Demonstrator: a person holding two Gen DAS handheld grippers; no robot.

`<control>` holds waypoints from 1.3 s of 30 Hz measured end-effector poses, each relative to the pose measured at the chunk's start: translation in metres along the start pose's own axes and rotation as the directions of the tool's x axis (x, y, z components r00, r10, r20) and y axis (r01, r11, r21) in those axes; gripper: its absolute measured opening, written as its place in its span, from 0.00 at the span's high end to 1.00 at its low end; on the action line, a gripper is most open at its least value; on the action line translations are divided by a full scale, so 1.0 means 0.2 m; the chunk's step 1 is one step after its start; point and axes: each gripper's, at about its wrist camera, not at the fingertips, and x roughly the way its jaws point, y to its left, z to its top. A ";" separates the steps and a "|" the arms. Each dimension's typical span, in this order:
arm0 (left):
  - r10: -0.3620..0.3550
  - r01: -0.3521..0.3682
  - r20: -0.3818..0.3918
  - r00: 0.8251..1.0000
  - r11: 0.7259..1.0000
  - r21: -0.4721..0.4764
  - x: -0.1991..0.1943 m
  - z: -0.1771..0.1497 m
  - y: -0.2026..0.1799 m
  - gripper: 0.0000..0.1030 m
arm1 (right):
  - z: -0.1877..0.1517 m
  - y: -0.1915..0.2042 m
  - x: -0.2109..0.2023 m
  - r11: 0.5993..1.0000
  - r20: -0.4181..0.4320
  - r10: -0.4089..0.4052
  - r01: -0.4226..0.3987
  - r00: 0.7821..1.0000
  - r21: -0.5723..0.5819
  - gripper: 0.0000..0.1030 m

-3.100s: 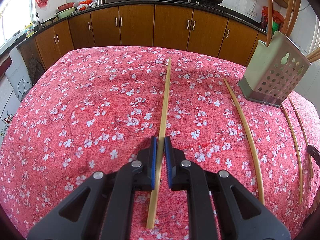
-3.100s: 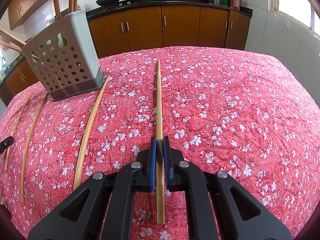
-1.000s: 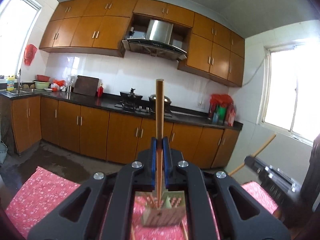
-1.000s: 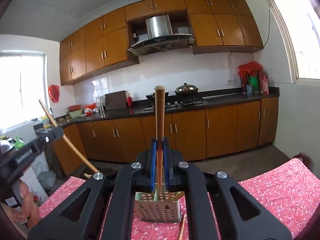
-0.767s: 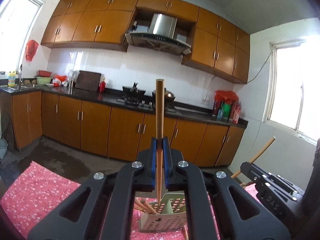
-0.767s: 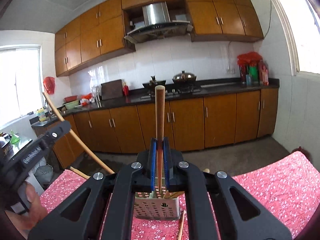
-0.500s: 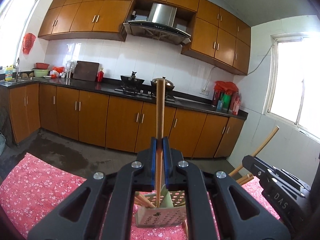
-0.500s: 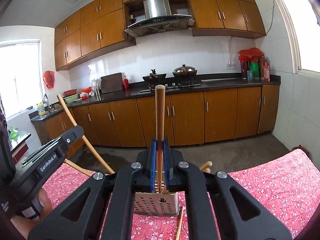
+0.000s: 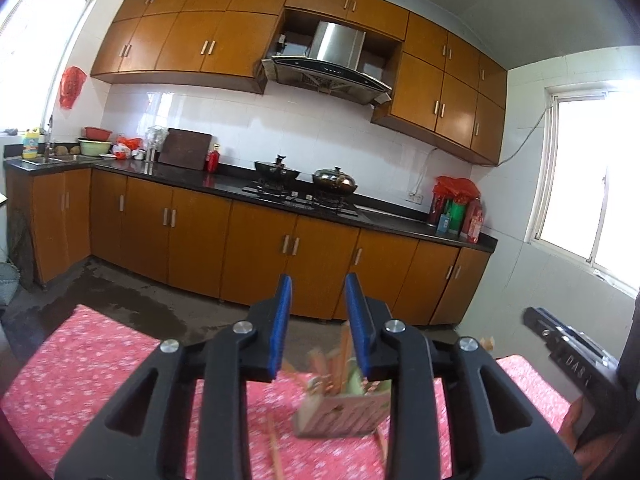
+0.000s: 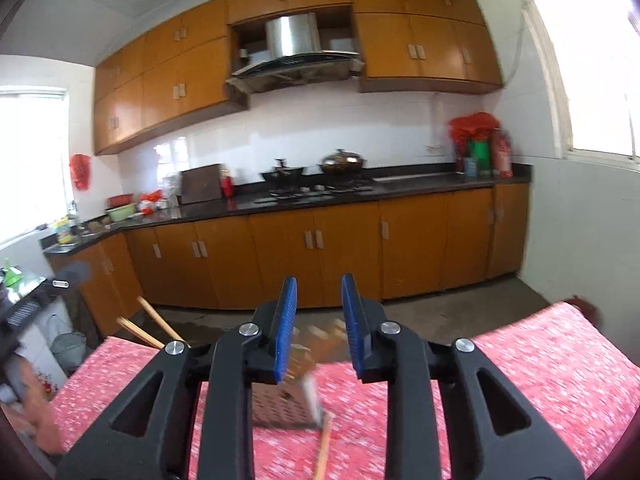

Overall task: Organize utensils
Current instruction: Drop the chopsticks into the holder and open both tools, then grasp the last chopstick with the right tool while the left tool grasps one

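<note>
The left gripper [image 9: 318, 308] is opening, its blue pads apart with nothing between them; the right gripper [image 10: 319, 312] is opening too, likewise bare. Just below and beyond both stands the perforated utensil holder [image 9: 344, 414] on the red floral tablecloth [image 9: 80, 368] (blurred), with chopsticks [image 9: 330, 368] leaning inside. One chopstick [image 10: 323, 444] lies on the cloth beside it.

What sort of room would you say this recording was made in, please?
Most likely a home kitchen: wooden cabinets run under a dark countertop, a wok and a lidded pot sit on a gas stove, and a steel range hood hangs above.
</note>
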 end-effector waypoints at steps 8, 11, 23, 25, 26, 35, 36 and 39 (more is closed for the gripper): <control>0.142 -0.130 -0.185 0.972 0.989 0.075 -0.09 -0.39 0.26 0.66 | -0.51 -0.26 0.12 0.993 -0.311 -0.095 0.113 0.946 0.040 0.74; 0.169 -0.142 -0.320 0.932 0.984 0.104 -0.02 -0.58 0.30 0.66 | -0.75 -0.23 0.19 0.996 -0.455 0.001 0.040 0.891 0.081 0.74; 0.089 -0.034 -0.543 0.835 0.993 0.111 0.11 -0.99 0.12 0.66 | -1.11 0.05 0.24 0.998 -0.601 0.049 -0.062 0.798 -0.001 0.91; 0.090 -0.029 -0.566 0.819 0.993 0.115 0.14 -1.03 0.09 0.66 | -1.09 0.00 0.25 0.999 -0.599 0.032 -0.020 0.800 0.026 0.92; 0.090 -0.027 -0.575 0.813 0.993 0.118 0.16 -1.05 0.08 0.67 | -1.09 -0.02 0.26 0.999 -0.597 0.023 -0.002 0.802 0.036 0.92; 0.185 -0.066 -0.617 0.765 0.975 0.210 0.25 -1.18 0.02 0.91 | -1.08 -0.10 0.25 0.999 -0.589 -0.007 0.033 0.808 0.033 0.92; 0.189 -0.075 -0.617 0.764 0.976 0.206 0.26 -1.18 0.04 0.92 | -1.08 -0.09 0.25 0.999 -0.586 -0.015 0.031 0.810 0.018 0.92; 0.215 -0.117 -0.615 0.759 0.974 0.195 0.30 -1.14 0.14 0.92 | -1.08 -0.09 0.32 0.999 -0.582 -0.033 0.037 0.812 -0.006 0.92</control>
